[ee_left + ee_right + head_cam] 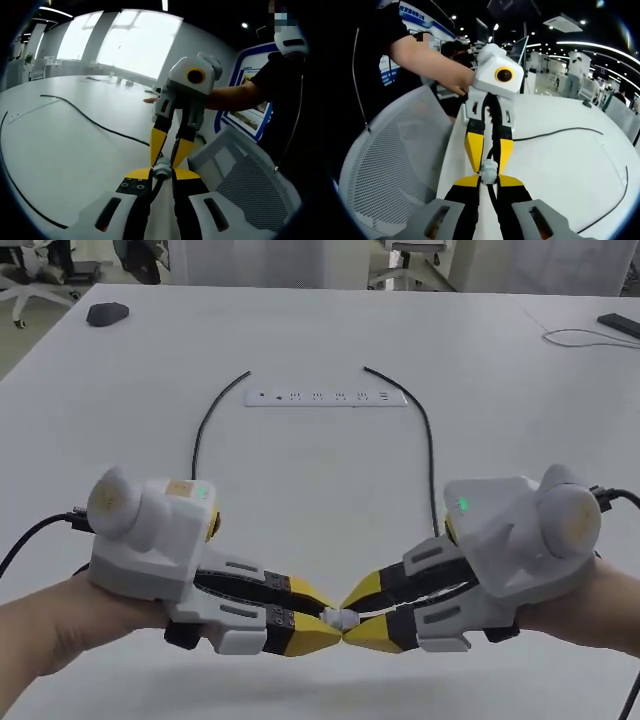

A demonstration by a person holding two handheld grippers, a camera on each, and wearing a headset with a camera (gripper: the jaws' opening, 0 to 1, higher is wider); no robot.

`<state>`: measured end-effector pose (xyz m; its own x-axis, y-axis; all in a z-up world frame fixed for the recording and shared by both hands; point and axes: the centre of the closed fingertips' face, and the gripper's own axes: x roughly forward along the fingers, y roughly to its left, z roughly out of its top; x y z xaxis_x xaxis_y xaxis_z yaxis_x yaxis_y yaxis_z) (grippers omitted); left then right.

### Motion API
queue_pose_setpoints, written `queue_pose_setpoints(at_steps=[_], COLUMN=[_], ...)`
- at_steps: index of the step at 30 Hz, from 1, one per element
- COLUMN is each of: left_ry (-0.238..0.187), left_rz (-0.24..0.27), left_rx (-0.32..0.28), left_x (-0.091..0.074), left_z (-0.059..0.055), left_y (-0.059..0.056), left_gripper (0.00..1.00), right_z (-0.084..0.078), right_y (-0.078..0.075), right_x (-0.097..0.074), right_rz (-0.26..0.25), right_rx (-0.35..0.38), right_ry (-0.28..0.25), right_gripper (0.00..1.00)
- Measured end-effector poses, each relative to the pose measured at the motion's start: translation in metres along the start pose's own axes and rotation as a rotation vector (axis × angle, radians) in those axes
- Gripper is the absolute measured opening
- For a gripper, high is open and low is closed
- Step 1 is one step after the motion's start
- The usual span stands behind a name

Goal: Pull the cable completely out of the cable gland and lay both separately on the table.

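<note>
Cable gland (338,620) sat at 6 o'clock in my head view with the black cable (431,460) threaded through it. It was held clear of the table (300,510), judging by the shadow beneath.

Working from the left, one loose run of cable lay on the table toward 10 o'clock. The left tool (322,623) came in from 9 o'clock with its jaws pressed together, and as far as I could make out it pinched the gland's body. The right tool (353,626) met it tip to tip from 3 o'clock. It was also pressed together, nipping the cable right where it left the gland. I could not tell exactly where one grip ended and the other began. Beyond it the cable climbed toward 1 o'clock and ended near a power strip (320,397) at 12 o'clock.

I judged the gland small, light, hard and likely slick, so it was best gripped square across its body. The cable looked limp and light, and its jacket probably dragged in the gland's seal. I would hold it close to the gland, where it could not buckle, and pull straight along its axis.
</note>
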<state>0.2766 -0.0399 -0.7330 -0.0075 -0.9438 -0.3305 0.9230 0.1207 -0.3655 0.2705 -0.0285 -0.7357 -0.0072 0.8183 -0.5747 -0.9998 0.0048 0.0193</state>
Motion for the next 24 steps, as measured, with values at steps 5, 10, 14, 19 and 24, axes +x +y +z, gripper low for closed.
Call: queue_pose_setpoints(at_steps=[5, 10, 14, 19, 24], left_ry=[-0.005, -0.007, -0.008, -0.017, -0.017], left_rz=[0.006, 0.013, 0.016, 0.013, 0.011], left_rx=[-0.023, -0.01, 0.079, 0.129, 0.184], left_x=[0.0, 0.0, 0.0, -0.002, -0.002], left_z=[0.001, 0.004, 0.006, 0.011, 0.014], left_y=[-0.001, -0.002, -0.003, -0.003, -0.005], left_gripper=[0.15, 0.15, 0.14, 0.14, 0.14], right_z=[0.0, 0.001, 0.0, 0.002, 0.007], right_y=[0.0, -0.002, -0.003, -0.003, -0.003], right_x=[-0.001, -0.003, -0.004, -0.007, -0.01], right_rz=[-0.002, 0.011, 0.038, 0.079, 0.129], right_rx=[-0.001, 0.042, 0.147, 0.273, 0.397], right_ry=[-0.001, -0.007, -0.02, -0.05, -0.108], right_gripper=[0.07, 0.08, 0.08, 0.1, 0.1])
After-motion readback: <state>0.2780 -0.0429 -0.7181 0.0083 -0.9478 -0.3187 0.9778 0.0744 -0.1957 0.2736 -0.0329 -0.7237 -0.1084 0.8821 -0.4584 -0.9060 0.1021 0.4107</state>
